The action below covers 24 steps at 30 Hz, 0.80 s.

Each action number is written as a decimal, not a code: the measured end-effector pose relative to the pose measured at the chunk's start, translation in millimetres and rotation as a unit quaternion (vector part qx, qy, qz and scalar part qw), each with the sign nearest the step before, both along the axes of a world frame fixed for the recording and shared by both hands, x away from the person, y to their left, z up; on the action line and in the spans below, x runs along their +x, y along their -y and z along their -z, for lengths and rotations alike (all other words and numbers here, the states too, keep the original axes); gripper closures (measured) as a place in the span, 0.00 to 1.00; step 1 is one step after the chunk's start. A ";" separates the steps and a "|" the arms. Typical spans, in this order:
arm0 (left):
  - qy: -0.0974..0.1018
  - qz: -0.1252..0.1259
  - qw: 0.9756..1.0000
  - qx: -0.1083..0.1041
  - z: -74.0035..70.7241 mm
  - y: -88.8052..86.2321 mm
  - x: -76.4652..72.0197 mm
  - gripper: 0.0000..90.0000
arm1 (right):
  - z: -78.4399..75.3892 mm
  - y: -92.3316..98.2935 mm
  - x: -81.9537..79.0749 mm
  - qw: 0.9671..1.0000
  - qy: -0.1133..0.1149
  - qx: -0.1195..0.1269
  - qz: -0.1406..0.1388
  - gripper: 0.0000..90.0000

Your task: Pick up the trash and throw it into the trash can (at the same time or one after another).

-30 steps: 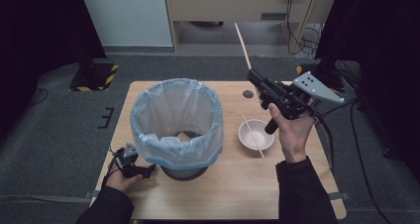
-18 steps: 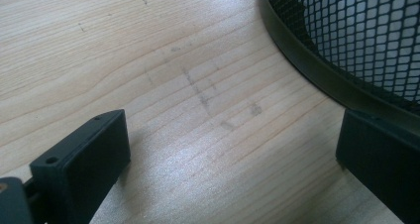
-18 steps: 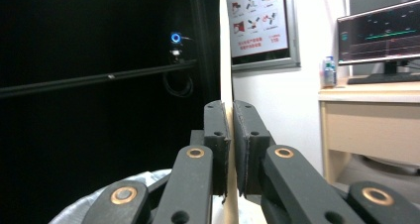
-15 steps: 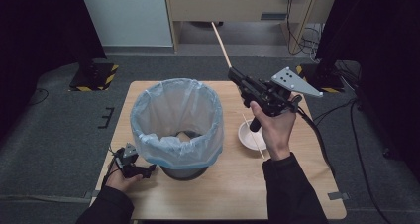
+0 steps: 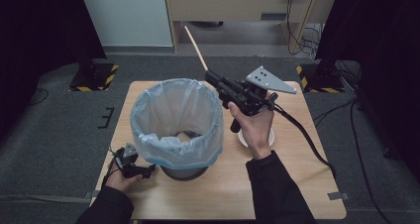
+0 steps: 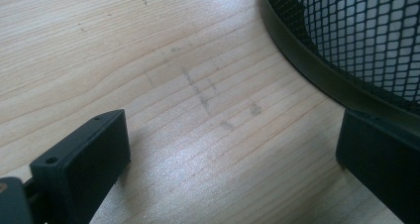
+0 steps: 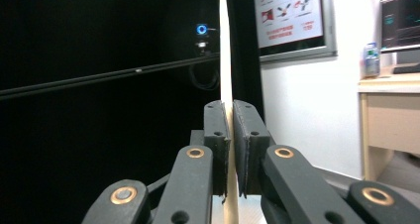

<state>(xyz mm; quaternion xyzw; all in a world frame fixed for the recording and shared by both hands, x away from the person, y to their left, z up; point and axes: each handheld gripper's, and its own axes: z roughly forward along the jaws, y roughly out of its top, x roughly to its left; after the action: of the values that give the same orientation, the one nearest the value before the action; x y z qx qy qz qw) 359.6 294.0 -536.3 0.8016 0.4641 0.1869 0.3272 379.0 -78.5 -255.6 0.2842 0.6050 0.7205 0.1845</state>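
My right gripper [image 5: 210, 76] is shut on a long pale wooden stick [image 5: 195, 46] and is held in the air by the right rim of a mesh waste bin [image 5: 176, 125] lined with a light blue bag. The stick points up and away to the back left. In the right gripper view the stick [image 7: 225, 45] rises upright between the closed pads of my right gripper [image 7: 232, 120]. My left gripper [image 5: 147, 170] lies on the table at the bin's front left foot. Its jaws stand wide apart over bare wood in the left gripper view [image 6: 233, 149], next to the bin's black base ring [image 6: 317, 80].
A white bowl [image 5: 271, 136] sits on the wooden table [image 5: 297, 184] right of the bin, mostly behind the right hand. The right gripper's cable [image 5: 307, 140] trails off to the right. Dark carpet surrounds the table, with a cabinet and cables at the back.
The right hand has carried the stick leftward from over the bowl to the bin's right rim. The left gripper has stayed put.
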 end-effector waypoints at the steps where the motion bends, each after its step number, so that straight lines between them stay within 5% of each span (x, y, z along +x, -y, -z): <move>1: 0.000 0.000 1.000 0.000 0.0 0.0 0.0 0.00 | 0.3 -2.5 0.0 1.000 0.000 -0.003 0.000 0.95; 13: 0.000 0.001 1.000 0.000 0.0 -0.1 0.1 0.00 | 17.9 -26.3 6.2 0.999 -0.028 -0.014 -0.024 0.94; 20: 0.000 0.000 1.000 0.000 0.0 0.0 0.0 0.00 | 21.2 -29.1 7.0 0.999 -0.035 -0.023 -0.032 0.76; 24: 0.000 0.000 1.000 0.000 0.0 0.0 0.0 0.00 | 14.2 -19.2 5.2 0.999 -0.021 -0.037 -0.009 0.69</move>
<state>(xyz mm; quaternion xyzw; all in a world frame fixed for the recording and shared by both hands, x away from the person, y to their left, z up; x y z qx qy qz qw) 359.6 294.0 -536.3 0.8018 0.4638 0.1867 0.3272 384.2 -59.3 -269.8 0.2863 0.6375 0.6933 0.1757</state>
